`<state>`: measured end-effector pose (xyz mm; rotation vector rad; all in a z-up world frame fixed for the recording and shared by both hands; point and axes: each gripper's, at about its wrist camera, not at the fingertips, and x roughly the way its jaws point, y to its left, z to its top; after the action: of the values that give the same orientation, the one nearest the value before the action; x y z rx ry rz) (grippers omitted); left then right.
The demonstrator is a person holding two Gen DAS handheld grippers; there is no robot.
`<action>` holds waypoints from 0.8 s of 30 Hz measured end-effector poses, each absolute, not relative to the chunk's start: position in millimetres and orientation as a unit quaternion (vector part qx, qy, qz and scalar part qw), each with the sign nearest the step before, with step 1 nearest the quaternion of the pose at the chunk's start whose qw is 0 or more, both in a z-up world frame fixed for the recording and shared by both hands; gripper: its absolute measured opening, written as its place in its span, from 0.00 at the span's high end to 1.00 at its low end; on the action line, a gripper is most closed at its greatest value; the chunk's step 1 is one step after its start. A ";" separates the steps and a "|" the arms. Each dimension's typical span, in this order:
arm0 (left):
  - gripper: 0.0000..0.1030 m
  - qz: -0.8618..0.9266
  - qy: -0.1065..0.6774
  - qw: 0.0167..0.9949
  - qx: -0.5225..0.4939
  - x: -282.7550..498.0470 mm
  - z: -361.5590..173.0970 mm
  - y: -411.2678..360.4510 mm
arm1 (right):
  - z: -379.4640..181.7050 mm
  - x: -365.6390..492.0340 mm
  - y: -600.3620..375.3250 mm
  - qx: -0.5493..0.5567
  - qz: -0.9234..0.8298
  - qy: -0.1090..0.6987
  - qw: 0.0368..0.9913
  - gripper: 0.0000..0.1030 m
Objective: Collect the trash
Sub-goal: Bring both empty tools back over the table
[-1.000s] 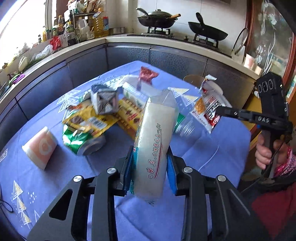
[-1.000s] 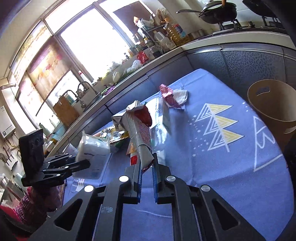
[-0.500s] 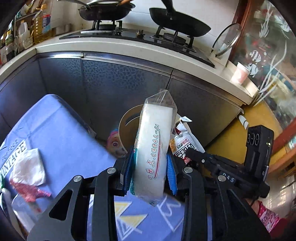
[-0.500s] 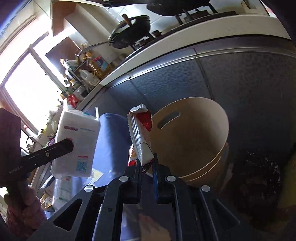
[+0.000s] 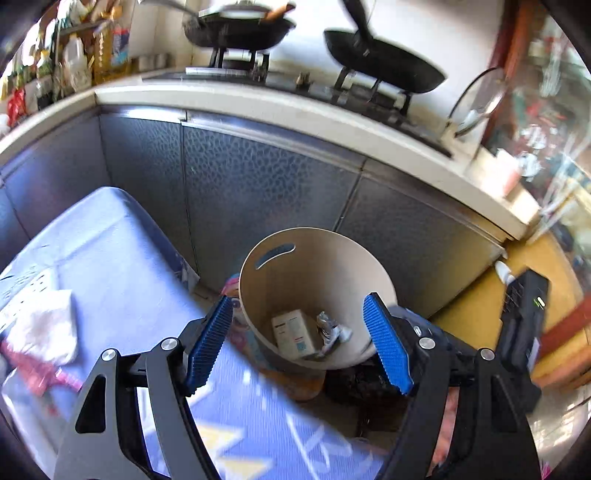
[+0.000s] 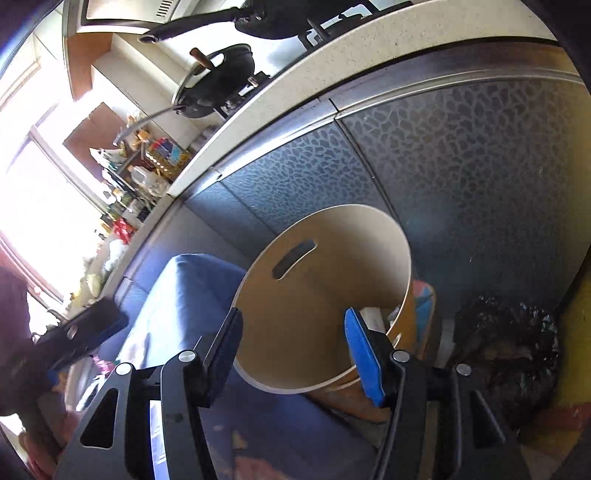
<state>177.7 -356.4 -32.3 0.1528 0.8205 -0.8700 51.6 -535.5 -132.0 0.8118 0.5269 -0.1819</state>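
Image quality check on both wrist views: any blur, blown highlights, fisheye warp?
Left wrist: motion blur on the pans and tablecloth; the bin stays fairly sharp; the counter edge bows from fisheye warp. Right wrist: the window is blown out white at left, the black bag sits in deep shadow, and the horizon is tilted.

You can't read the print on the white pack [image 5: 293, 334] in the bin [image 5: 351, 266], and the crumpled wrapper [image 5: 330, 330] beside it is too small to identify. The bin's near wall hides its floor from your right wrist camera. Your left-hand table litter [image 5: 40, 332] is blurred and cut by the edge.
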 end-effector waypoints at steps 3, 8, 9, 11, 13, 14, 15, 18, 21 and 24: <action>0.29 -0.414 0.374 0.827 0.072 145.4 -25.1 -324.9 | -122.3 45.1 -523.1 0.390 -0.069 0.243 0.885 0.46; 0.29 -0.418 0.371 0.827 0.060 98.3 -25.4 -256.9 | -108.1 35.3 -479.6 0.386 -0.020 0.243 0.890 0.56; 0.29 -0.416 0.369 0.829 0.058 91.2 -26.7 -238.3 | -106.5 35.0 -468.8 0.381 -0.009 0.248 0.891 0.57; 0.29 -0.408 0.362 0.836 0.052 76.1 -28.5 -200.1 | -105.4 34.0 -448.0 0.369 0.009 0.259 0.892 0.57; 0.29 -0.394 0.360 0.844 0.044 66.4 -30.6 -167.6 | -103.8 35.2 -424.8 0.354 0.028 0.273 0.894 0.57; 0.29 -0.382 0.363 0.849 0.034 63.8 -32.4 -148.4 | -102.8 36.5 -412.9 0.345 0.039 0.281 0.895 0.57; 0.29 -0.372 0.367 0.852 0.026 60.7 -34.7 -132.0 | -101.7 38.7 -398.1 0.334 0.056 0.291 0.895 0.57; 0.29 -0.335 0.384 0.860 -0.007 58.2 -45.7 -83.9 | -100.0 45.8 -355.6 0.299 0.109 0.321 0.892 0.57; 0.29 -0.298 0.401 0.866 -0.033 58.2 -58.6 -43.7 | -101.5 60.5 -317.9 0.271 0.160 0.355 0.880 0.57; 0.31 -0.267 0.407 0.872 -0.048 57.5 -66.0 -17.5 | -105.2 78.1 -292.6 0.271 0.196 0.386 0.860 0.47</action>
<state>57.5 -17.5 -66.0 -0.1001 0.8503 -0.5575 78.1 -292.6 -105.2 0.5694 0.8100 0.4111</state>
